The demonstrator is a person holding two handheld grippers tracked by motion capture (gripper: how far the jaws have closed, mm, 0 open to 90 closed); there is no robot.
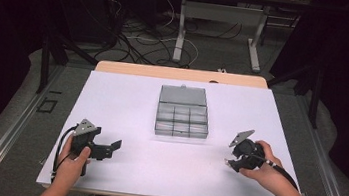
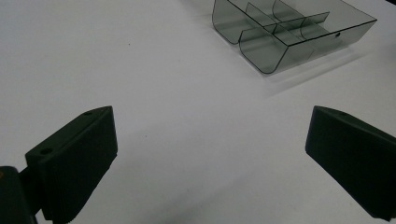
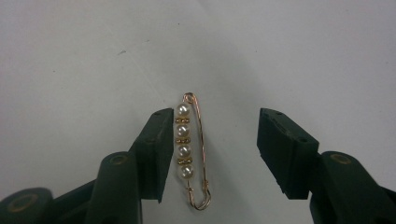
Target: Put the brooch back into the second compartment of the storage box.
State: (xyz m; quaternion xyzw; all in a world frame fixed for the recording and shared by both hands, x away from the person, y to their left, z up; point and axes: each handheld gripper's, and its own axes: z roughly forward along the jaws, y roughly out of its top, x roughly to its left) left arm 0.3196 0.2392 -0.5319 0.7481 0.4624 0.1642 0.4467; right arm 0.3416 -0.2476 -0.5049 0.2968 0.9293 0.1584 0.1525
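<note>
Item 1: your left gripper point(image 1: 106, 148). You hold it low over the white table point(image 1: 136, 108) at the near left, and its jaws are spread wide with nothing but bare surface between them. In the left gripper view its gap point(image 2: 210, 154) looks out over the white top.

Item 2: clear compartment box point(image 1: 182, 112). It is smoke-grey and see-through, with its lid open and its inside split by dividers into small cells. It sits ahead of your left gripper and off to its right, well apart from it; in the left gripper view it point(image 2: 289, 32) lies beyond the jaws at the upper right. From your right gripper it lies ahead and to the left.

Item 3: your right gripper point(image 1: 231, 161). You hold it at the near right of the table with its jaws parted, gripping nothing.

Item 4: pearl pin point(image 3: 191, 149). It is a gold-coloured safety-pin brooch strung with four white pearls and small gold spacers, and it lies flat on the table between your right gripper's point(image 3: 210, 154) jaws. The pearl side lies against or just beside the left jaw, while the wire side stands clear of the right jaw.
</note>
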